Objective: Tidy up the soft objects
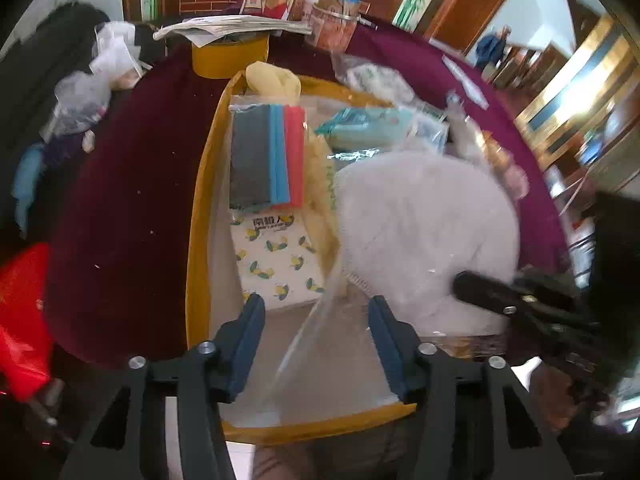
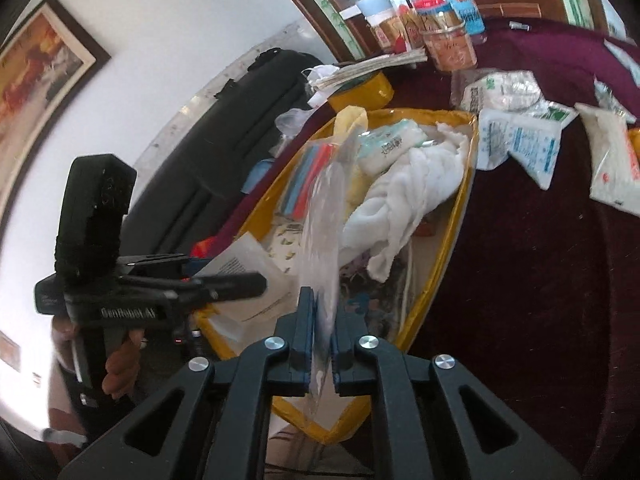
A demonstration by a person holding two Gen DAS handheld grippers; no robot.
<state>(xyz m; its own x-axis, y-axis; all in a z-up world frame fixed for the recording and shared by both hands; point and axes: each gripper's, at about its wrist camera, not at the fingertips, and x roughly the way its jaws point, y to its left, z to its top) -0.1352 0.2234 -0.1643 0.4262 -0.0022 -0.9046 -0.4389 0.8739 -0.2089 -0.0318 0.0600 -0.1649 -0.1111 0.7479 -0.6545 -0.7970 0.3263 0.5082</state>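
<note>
Packing is the step in hand, we judge: a clear plastic bag holding a white fluffy towel (image 1: 424,216) is being lowered into the yellow-rimmed fabric storage box (image 1: 196,240), which sits mid-frame on the dark maroon cloth worktop (image 1: 120,208). In the left wrist view the left gripper (image 1: 316,320) has its blue fingers (image 1: 252,320) spread apart; a flap of the bag's film passes between them, but neither pad presses on it. In the right wrist view the right gripper (image 2: 322,332) has its fingers nearly together, with the bag's clear edge (image 2: 324,248) running between the pads; we read that as a light pinch on the film. The towel lies on the right half of the box, beside a flat packet of grey, blue and red cloths (image 1: 266,156) and a white pack printed with lemons (image 1: 280,264). Next, we think, the right fingers must let the film go and both grippers lift clear without dragging the bag back out. More white sachets (image 2: 524,144) wait on the worktop at the upper right of the right view. Jars and a stack of papers crowd the far edge; a framed picture hangs at the upper left.
</note>
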